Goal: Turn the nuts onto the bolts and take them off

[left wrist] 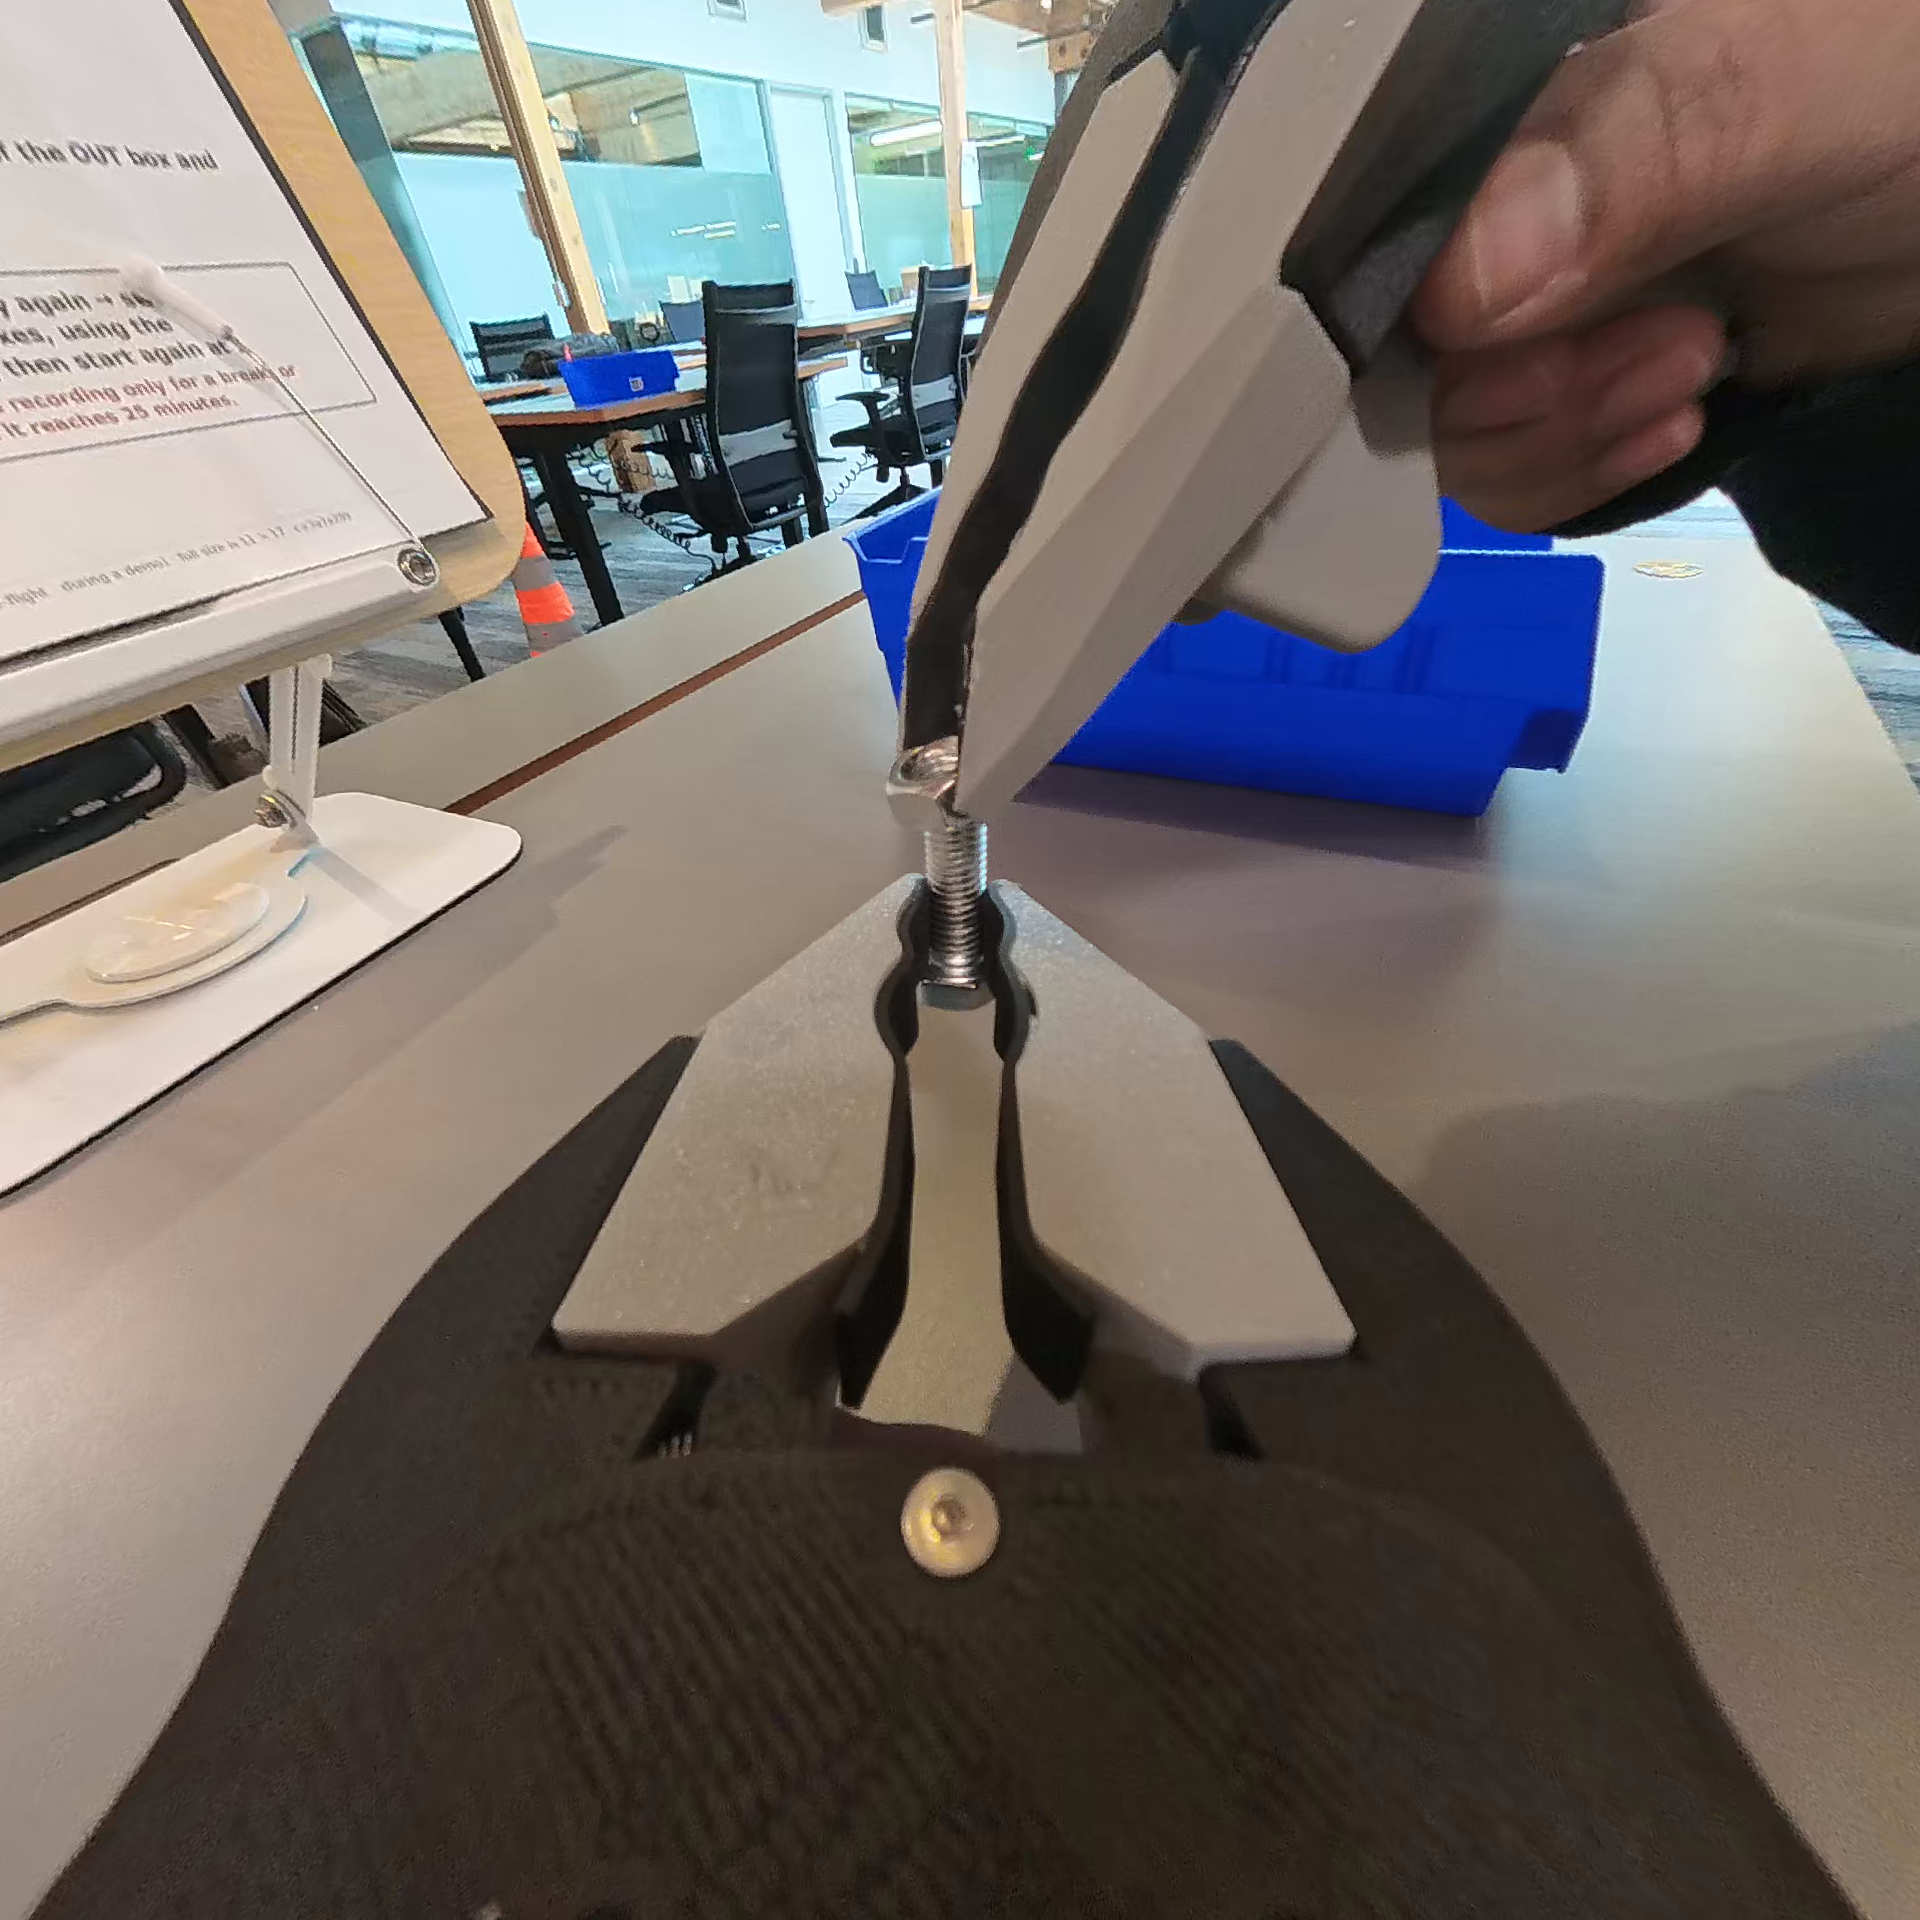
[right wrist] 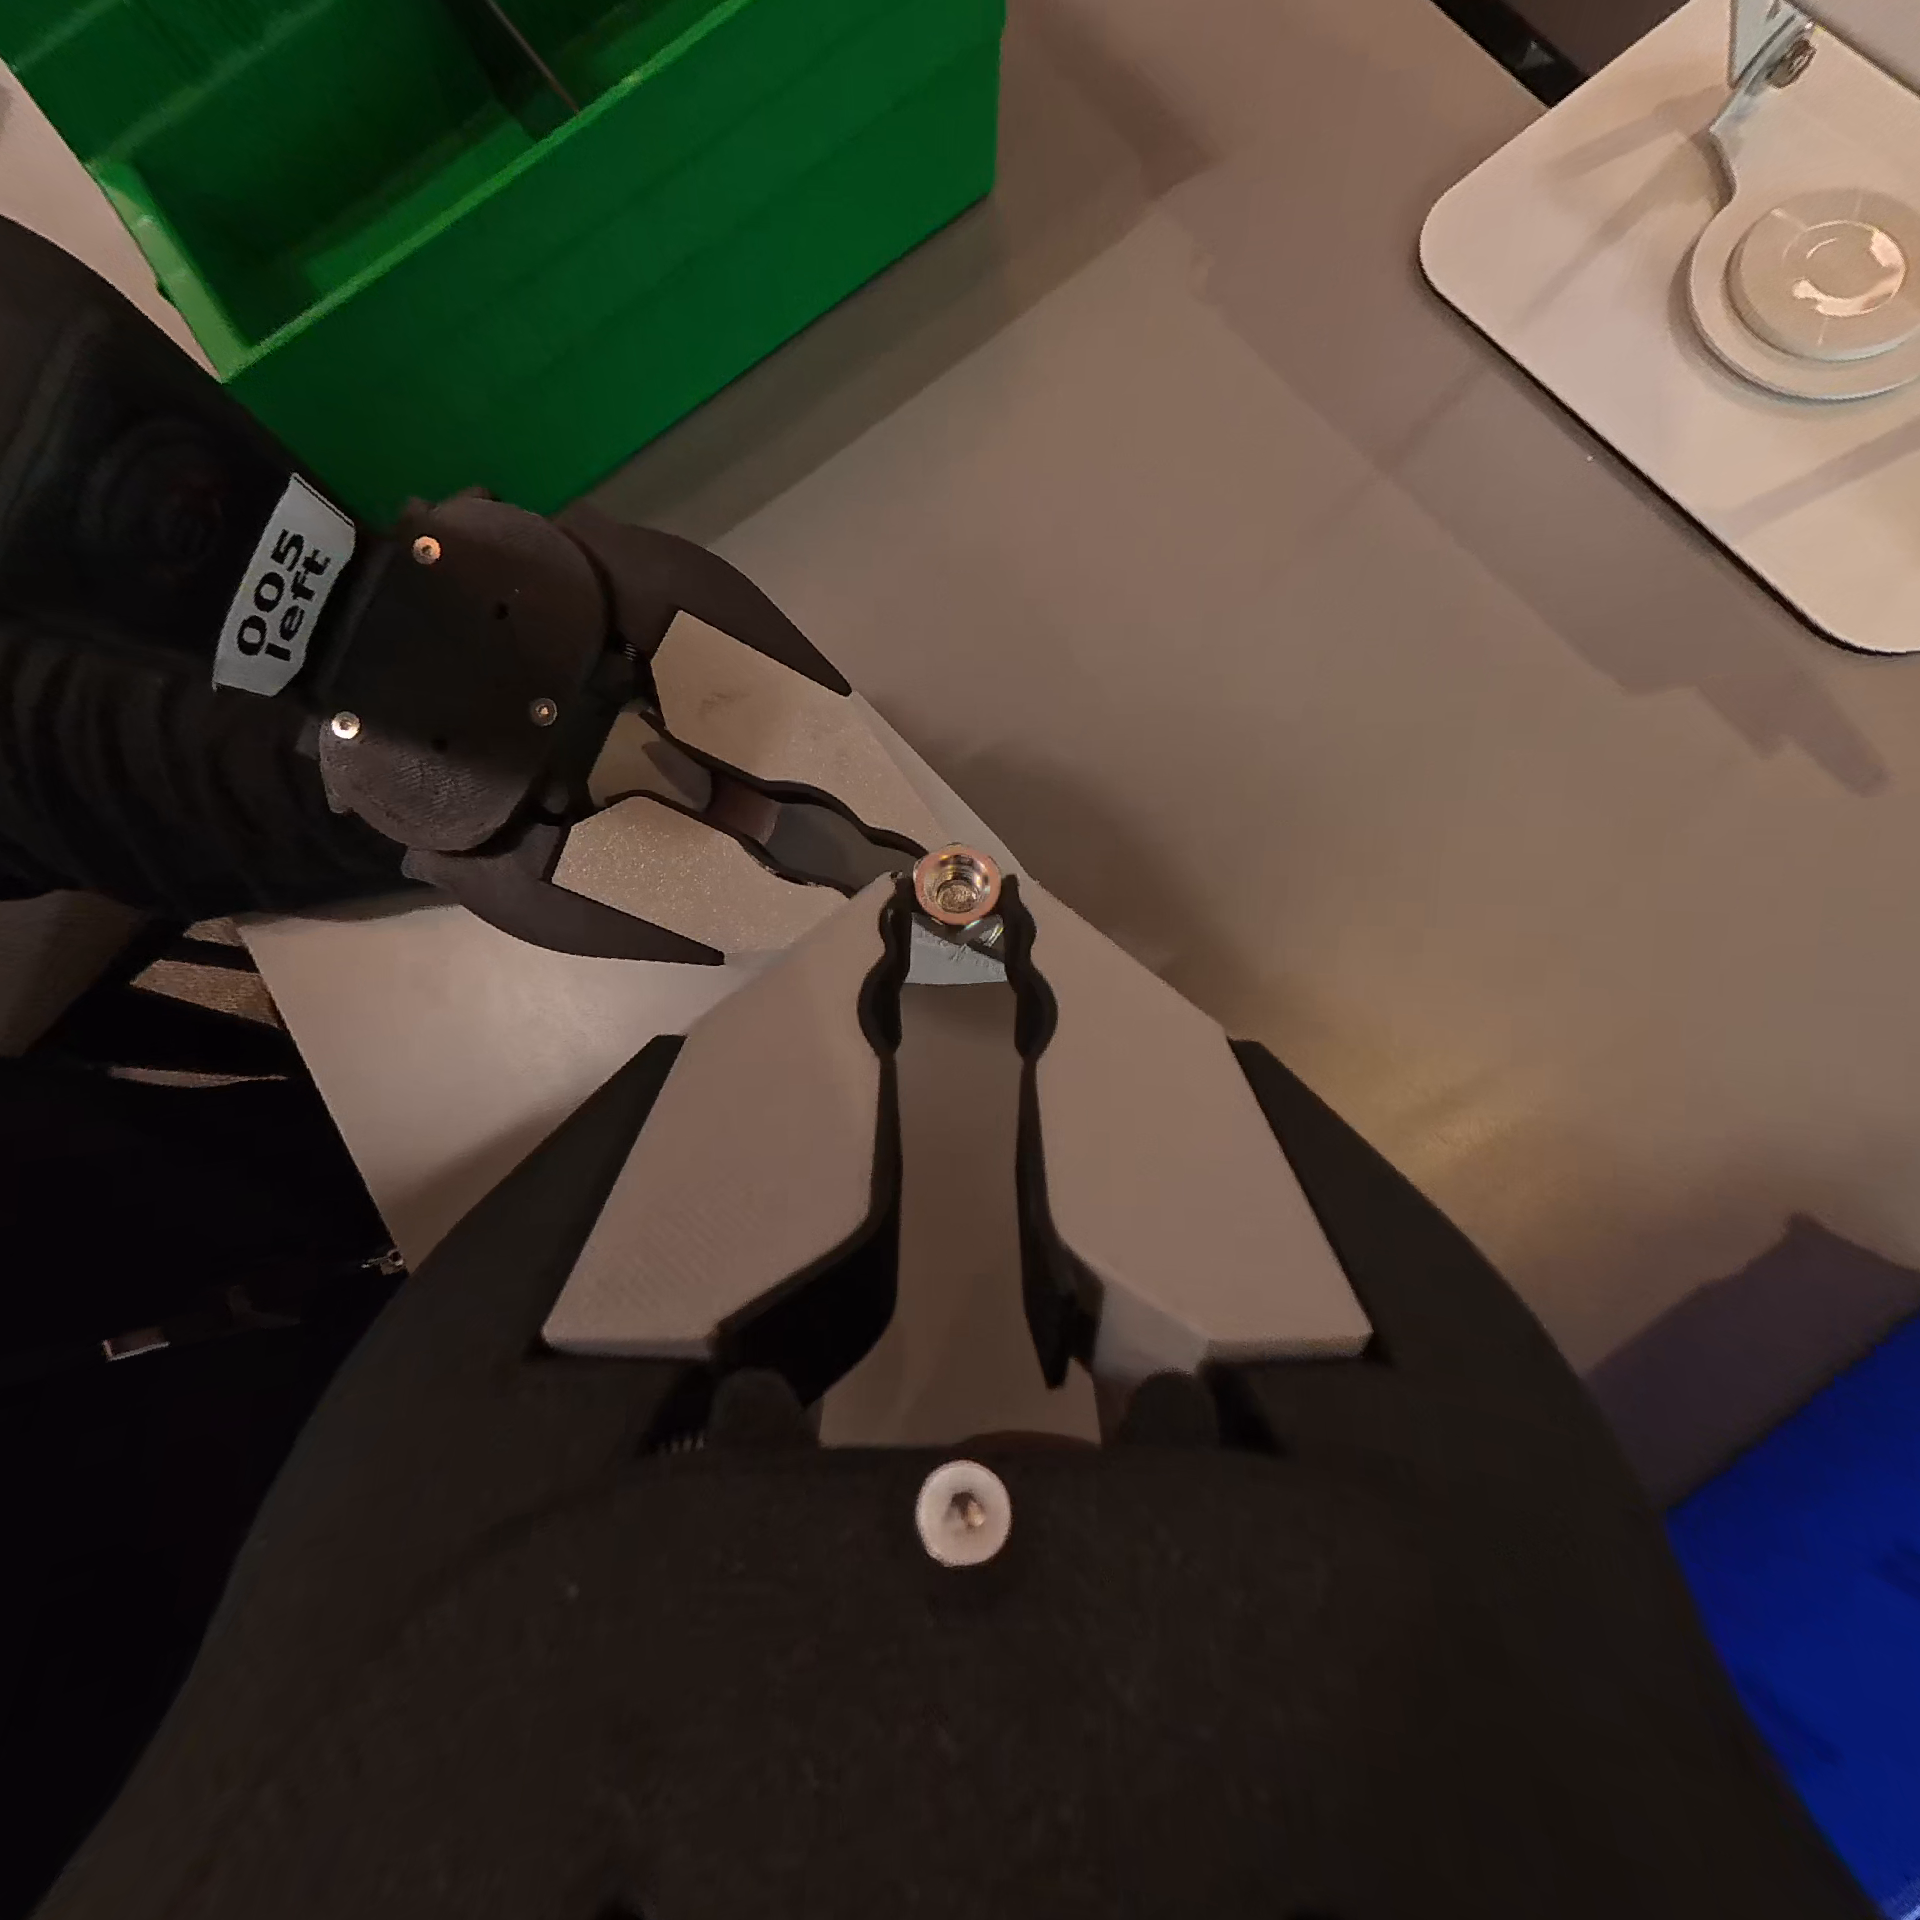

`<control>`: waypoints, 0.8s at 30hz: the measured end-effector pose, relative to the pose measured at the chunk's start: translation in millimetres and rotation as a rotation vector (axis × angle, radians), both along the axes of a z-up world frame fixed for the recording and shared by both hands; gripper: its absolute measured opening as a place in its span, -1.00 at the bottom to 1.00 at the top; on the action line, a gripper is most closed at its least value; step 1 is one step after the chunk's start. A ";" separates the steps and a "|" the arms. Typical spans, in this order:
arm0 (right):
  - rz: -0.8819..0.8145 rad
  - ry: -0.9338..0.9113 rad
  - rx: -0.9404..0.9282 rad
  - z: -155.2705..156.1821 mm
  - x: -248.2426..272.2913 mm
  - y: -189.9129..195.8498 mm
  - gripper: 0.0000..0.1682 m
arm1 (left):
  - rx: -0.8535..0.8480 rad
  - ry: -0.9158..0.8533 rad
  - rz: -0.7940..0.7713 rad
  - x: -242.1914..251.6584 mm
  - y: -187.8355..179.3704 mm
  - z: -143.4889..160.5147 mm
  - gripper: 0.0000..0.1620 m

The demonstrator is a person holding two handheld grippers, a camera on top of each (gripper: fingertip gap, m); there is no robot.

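Observation:
In the left wrist view my left gripper [left wrist: 954, 920] is shut on a silver bolt [left wrist: 943, 894], gripping it near the head with the threaded shaft pointing up. My right gripper [left wrist: 938, 777] comes down from above, shut on a silver nut [left wrist: 921, 771] that sits on the bolt's top end. In the right wrist view the right gripper [right wrist: 956, 914] looks straight down on the nut [right wrist: 954, 889], with the bolt's end showing inside it. The left gripper [right wrist: 883, 847] reaches in from the left under it.
A blue bin [left wrist: 1299, 707] stands on the grey table behind the grippers and shows at the lower right in the right wrist view [right wrist: 1818, 1610]. A green bin [right wrist: 520, 208] stands at the far left. A white document stand [left wrist: 260, 914] is at the left. A hand [left wrist: 1610, 260] holds the right gripper. My left and right fingertips are right by each other.

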State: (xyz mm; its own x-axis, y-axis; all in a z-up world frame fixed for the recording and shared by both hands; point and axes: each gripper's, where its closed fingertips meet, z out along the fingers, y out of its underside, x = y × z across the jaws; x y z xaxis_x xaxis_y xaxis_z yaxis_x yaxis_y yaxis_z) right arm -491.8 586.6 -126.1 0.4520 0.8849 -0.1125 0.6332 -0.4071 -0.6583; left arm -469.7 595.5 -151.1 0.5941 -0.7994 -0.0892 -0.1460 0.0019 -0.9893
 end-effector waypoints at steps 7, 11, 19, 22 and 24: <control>0.014 0.053 0.028 3.6 1.5 -2.3 -0.83 | 0.001 0.005 -0.002 0.0 -0.2 0.0 -0.92; 0.011 0.099 0.046 1.3 4.1 -0.9 -0.85 | -0.004 0.013 -0.002 0.3 0.2 -2.5 -0.92; 0.016 0.207 0.119 4.6 7.8 -1.2 -0.89 | -0.017 0.007 -0.004 -1.1 2.0 -3.6 -0.92; 0.007 0.225 0.103 -0.4 10.5 -1.1 -0.89 | -0.016 0.018 -0.010 0.4 1.3 -5.5 -0.92; 0.010 0.243 0.100 -2.8 11.1 -2.0 -0.89 | -0.018 0.027 -0.014 1.1 0.9 -6.5 -0.92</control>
